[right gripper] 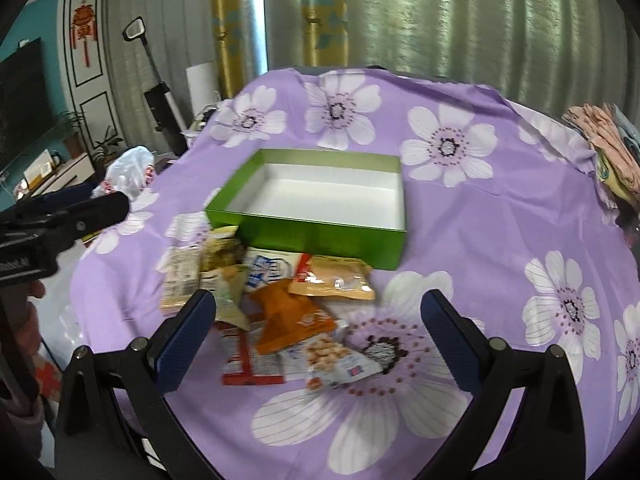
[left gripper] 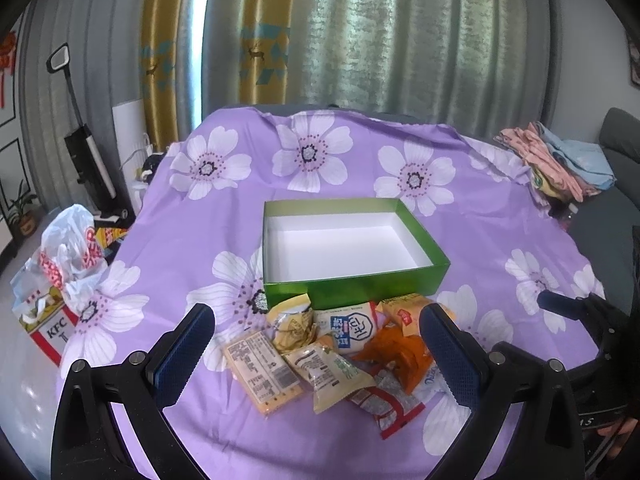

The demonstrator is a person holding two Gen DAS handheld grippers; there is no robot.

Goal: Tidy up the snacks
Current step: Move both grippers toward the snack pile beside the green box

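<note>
Snack packets lie heaped on my floral counter, against the empty green box, under both wide-open, empty grippers, left gripper and right gripper; only my right view shows a television

Open green cardboard box sits mid-worktop on the purple flower-print cloth, nothing in it. Pile of snack packets lies on the cloth just in front of the box's near wall: orange crinkled packet right of centre, flat tan packet with printed label at the left end, white-and-blue packet between them nearest the box, red-and-white packet at the near edge. Stack of folded pink and blue clothes at far right; white KFC plastic bag off the worktop's left edge.
</note>
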